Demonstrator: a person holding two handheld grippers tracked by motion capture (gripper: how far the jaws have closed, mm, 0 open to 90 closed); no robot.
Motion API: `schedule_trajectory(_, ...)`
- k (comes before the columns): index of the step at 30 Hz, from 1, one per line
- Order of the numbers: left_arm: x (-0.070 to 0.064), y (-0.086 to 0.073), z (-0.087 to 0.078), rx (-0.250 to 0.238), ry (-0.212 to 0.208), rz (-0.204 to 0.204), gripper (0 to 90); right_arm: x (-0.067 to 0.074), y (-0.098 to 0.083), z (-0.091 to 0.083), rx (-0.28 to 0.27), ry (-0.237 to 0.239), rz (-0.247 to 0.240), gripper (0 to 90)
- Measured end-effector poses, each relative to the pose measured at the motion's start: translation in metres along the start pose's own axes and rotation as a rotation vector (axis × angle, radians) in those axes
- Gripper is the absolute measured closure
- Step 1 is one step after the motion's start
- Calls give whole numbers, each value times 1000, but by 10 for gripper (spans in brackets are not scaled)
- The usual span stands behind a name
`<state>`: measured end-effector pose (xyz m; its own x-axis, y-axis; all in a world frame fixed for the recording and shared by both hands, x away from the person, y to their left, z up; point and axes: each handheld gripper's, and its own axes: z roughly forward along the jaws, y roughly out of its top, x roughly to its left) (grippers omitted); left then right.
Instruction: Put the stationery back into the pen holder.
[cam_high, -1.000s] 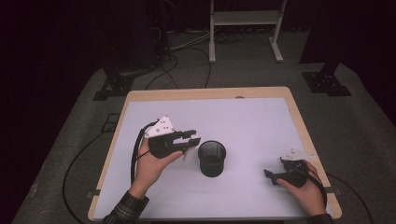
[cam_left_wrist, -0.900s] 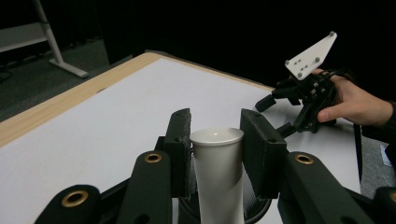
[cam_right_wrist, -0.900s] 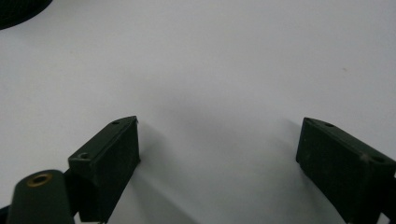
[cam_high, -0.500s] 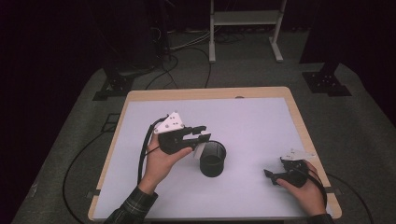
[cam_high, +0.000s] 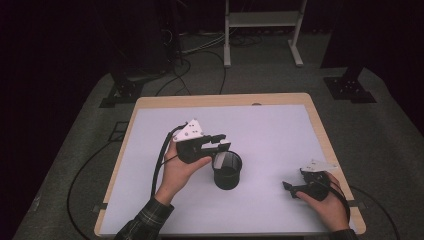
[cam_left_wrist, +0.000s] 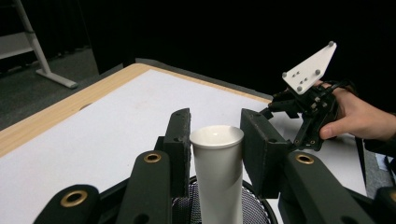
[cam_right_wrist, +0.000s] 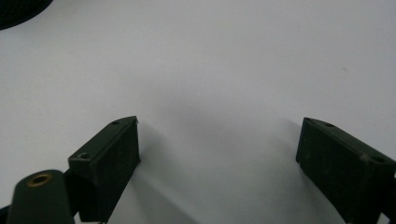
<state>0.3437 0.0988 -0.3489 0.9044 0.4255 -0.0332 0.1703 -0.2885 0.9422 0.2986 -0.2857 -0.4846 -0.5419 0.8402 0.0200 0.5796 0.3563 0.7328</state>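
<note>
My left gripper (cam_left_wrist: 215, 140) is shut on a tall white cup (cam_left_wrist: 217, 177), one black pad on each side just below its rim. The cup's lower part stands inside a black mesh holder (cam_left_wrist: 254, 205). In the high view the left gripper (cam_high: 220, 147) hovers over the left rim of the mesh holder (cam_high: 227, 175) near the middle of the white mat (cam_high: 280, 135). At the front right of the mat lies my right gripper (cam_high: 290, 187), held low in a hand. Its jaws (cam_right_wrist: 219, 149) stand wide open over bare mat, with nothing between them.
The mat covers a wooden table (cam_high: 320, 130) whose edge shows all round. A cable (cam_high: 160, 160) trails from the left gripper across the mat's left side. On the floor behind are a white metal stand (cam_high: 262, 30), black stand bases (cam_high: 350, 87) and loose cables.
My left hand has carried the white cup to the right, from beside the mesh holder to over its left rim. The right hand and the holder have stayed put.
</note>
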Motion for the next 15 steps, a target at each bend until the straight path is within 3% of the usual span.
schedule_trajectory(15, 3, -20, 15, 58, -7, -3, 646, 0, 0, 0, 0, 0, -2, 122)
